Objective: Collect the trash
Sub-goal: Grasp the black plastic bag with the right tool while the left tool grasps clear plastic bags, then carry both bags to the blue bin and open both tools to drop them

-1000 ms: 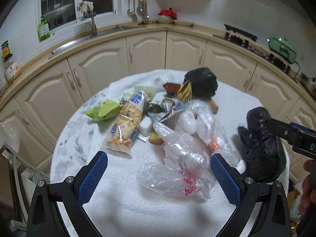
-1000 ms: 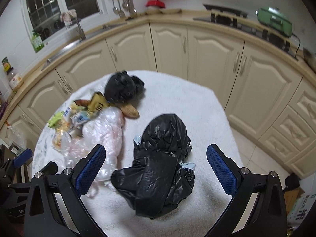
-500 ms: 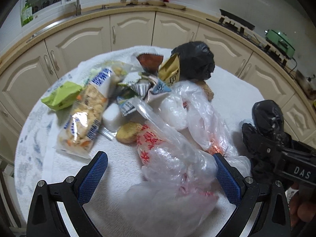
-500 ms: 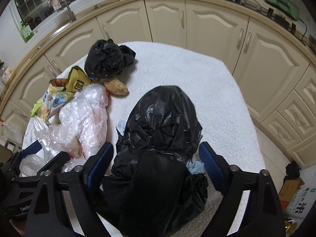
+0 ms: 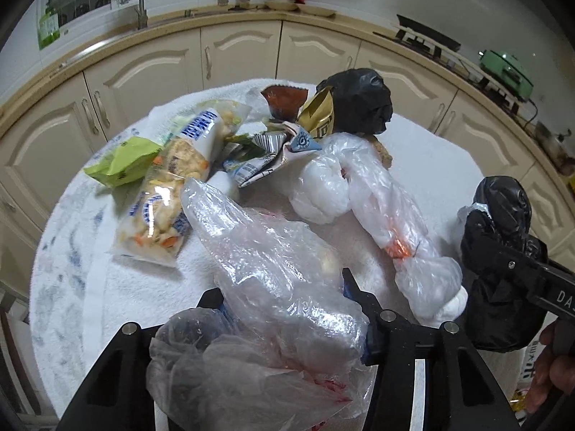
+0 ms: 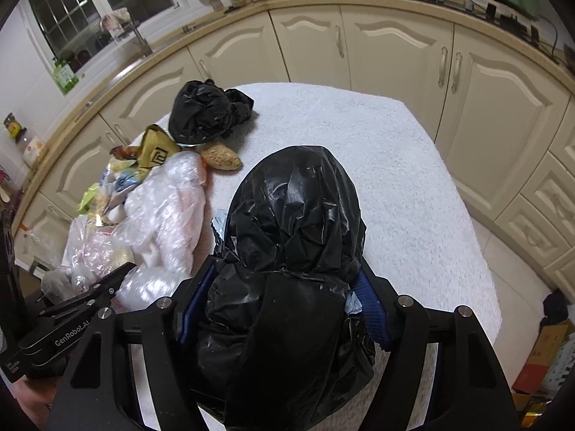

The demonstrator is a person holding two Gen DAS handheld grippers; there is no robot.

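Clear plastic bag (image 5: 273, 287) and black bag (image 6: 291, 251) now sit between closing jaws.

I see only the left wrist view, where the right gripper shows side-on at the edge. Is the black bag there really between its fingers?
Observer: Yes. In the right wrist view the black bag fills the right gripper. Its jaws are closing, with both blue pads against the bag.
Operator: Does anything stick out near the pads?
Observer: A pale blue scrap pokes out beside the pad on the picture's right.
Operator: What lies beyond that bag?
Observer: Only bare white towel, up to the table's edge.
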